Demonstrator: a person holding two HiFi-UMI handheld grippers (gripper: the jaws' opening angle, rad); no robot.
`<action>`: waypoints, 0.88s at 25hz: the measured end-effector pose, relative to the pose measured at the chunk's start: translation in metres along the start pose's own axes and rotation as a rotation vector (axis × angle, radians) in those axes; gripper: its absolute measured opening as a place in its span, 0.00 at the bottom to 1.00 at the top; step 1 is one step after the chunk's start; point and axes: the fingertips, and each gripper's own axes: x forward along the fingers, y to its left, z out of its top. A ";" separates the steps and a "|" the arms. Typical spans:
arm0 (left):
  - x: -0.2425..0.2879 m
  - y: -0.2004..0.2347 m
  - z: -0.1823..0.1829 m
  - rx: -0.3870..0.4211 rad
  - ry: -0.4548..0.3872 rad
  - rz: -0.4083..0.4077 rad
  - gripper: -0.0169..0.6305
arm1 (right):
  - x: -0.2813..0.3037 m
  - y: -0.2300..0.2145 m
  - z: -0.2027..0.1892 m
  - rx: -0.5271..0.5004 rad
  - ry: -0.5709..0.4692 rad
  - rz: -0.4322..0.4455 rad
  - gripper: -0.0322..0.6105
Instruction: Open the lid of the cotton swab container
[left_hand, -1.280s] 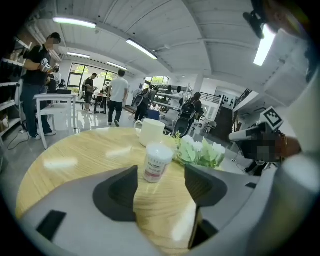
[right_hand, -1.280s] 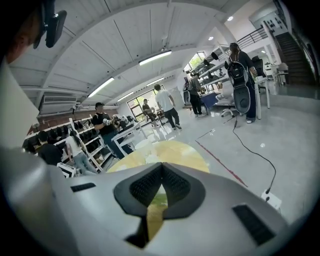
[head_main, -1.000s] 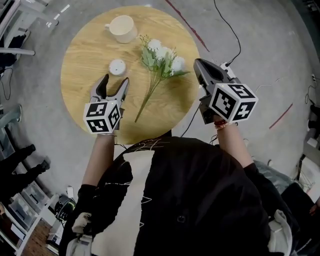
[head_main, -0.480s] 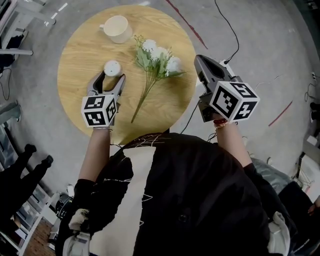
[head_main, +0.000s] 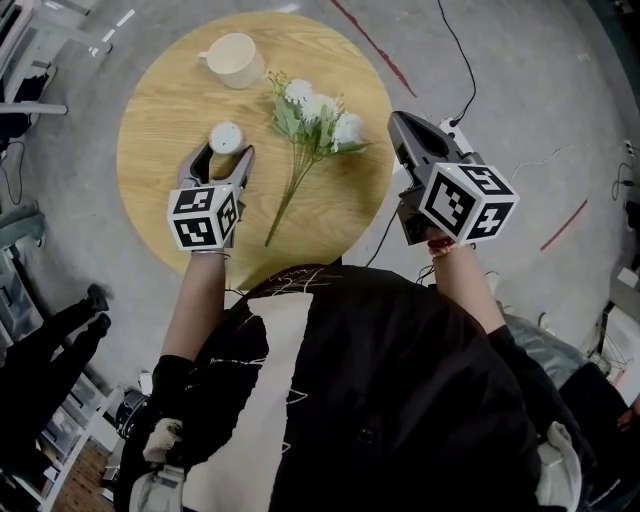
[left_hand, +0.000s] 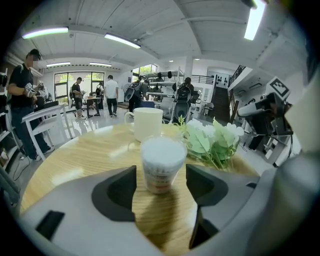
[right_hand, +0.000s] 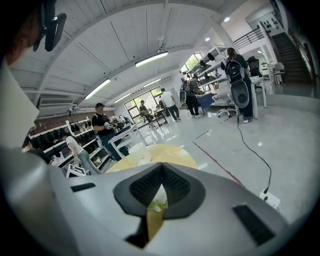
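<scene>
Cotton swab container (head_main: 226, 137) stands upright, left of the round table (head_main: 160, 105) centre, dead ahead at my left gripper (head_main: 223, 153) with its wide-open tips (no contact); right gripper (head_main: 398, 124) is clamped empty, off the right edge.

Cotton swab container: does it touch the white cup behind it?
Apart. The head view shows bare table between the cotton swab container and the white cup; in the left gripper view they only overlap by perspective.
</scene>
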 end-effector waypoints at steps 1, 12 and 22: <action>0.001 0.000 0.001 0.002 -0.001 -0.003 0.53 | 0.000 0.000 -0.001 0.001 0.001 0.000 0.06; 0.004 -0.001 0.004 -0.002 -0.020 -0.005 0.44 | -0.012 0.003 -0.007 -0.006 -0.001 -0.012 0.06; -0.006 -0.010 0.007 -0.054 -0.060 -0.046 0.42 | -0.026 0.015 -0.010 -0.028 -0.007 -0.006 0.06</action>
